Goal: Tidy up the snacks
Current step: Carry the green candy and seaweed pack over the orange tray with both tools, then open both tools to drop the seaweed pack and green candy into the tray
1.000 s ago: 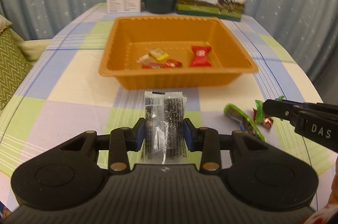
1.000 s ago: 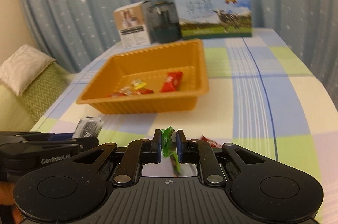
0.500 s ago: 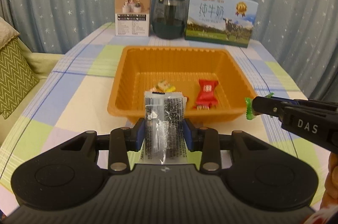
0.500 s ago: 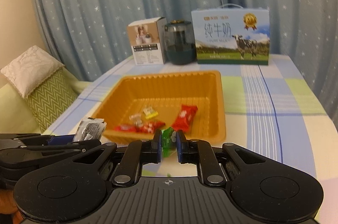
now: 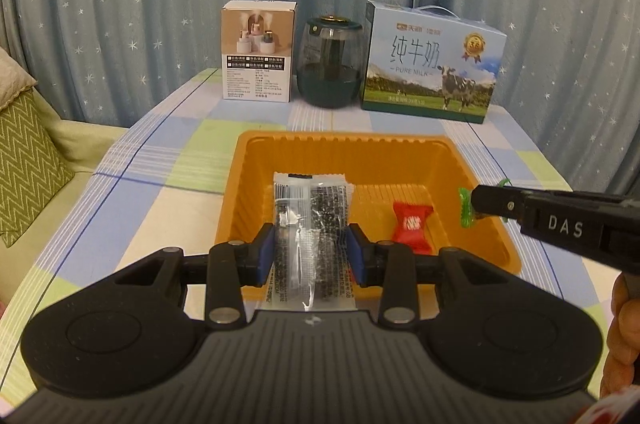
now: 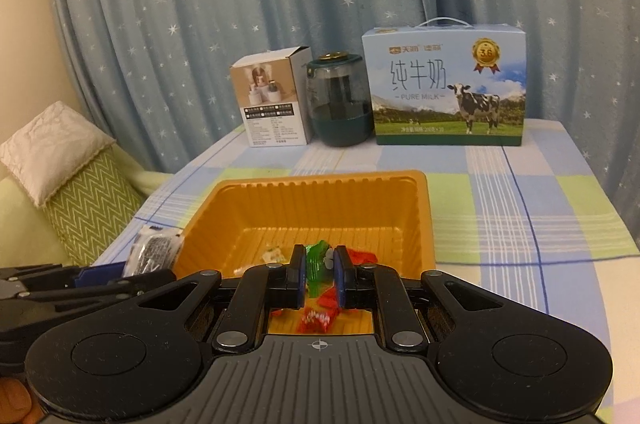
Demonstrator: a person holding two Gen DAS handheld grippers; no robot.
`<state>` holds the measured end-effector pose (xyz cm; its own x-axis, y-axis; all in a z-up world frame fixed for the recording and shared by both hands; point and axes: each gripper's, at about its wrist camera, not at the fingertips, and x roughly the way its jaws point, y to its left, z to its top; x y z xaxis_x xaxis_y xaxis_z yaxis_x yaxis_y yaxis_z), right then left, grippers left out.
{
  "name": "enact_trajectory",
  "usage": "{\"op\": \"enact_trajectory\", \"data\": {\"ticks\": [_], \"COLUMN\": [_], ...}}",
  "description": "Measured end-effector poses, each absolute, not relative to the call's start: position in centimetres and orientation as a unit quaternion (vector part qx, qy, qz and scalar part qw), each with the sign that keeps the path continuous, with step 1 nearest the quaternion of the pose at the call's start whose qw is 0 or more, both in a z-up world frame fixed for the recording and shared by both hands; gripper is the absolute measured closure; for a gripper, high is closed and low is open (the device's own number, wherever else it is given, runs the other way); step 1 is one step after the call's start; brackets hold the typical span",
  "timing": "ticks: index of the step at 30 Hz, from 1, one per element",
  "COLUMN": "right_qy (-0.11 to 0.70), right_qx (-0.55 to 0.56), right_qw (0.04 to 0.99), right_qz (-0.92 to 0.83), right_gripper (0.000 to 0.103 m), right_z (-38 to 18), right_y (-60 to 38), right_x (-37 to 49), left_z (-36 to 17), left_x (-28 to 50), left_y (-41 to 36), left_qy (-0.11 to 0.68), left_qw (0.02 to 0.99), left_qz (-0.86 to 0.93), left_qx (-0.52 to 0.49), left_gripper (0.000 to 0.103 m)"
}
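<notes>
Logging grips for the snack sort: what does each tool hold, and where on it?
Left tool: clear black-speckled packet, pinched across its lower side edges. Right tool: green candy, gripped across its wrapped middle.

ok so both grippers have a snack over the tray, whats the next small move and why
Probably open the right gripper first: its green-wrapped candy looks to hang above the orange plastic tray, so it should drop in. The left gripper, holding the clear-and-black snack packet, sits nearer the tray's front edge.
</notes>
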<state>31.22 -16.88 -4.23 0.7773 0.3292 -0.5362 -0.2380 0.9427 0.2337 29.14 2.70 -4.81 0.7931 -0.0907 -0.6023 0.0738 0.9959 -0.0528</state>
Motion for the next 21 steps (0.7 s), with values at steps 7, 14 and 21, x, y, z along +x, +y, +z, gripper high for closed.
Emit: {"op": "enact_trajectory", "data": {"ticks": [7, 14, 21], "right_qy": [0.312, 0.322, 0.329], "right_qx": [0.072, 0.067, 0.072], "right_qw": [0.936, 0.933, 0.932], "right_qz": [0.144, 0.142, 0.136], "right_gripper": [0.089, 0.089, 0.089], "right_z": [-5.5, -6.3, -6.6], "right_y": [-16.2, -16.0, -16.3], "right_x": [33.8, 35.1, 35.7], "left_z": [-5.4, -5.9, -6.6], "left_x": [31.8, 33.3, 34.3], "left_y": [2.6, 2.8, 2.6], "left_qy": [0.323, 0.326, 0.330], "left_qw": [0.945, 0.944, 0.942], "left_qz": [-0.043, -0.045, -0.058], "left_qx": [-0.016, -0.014, -0.015], "left_gripper": [0.069, 0.069, 0.068]}}
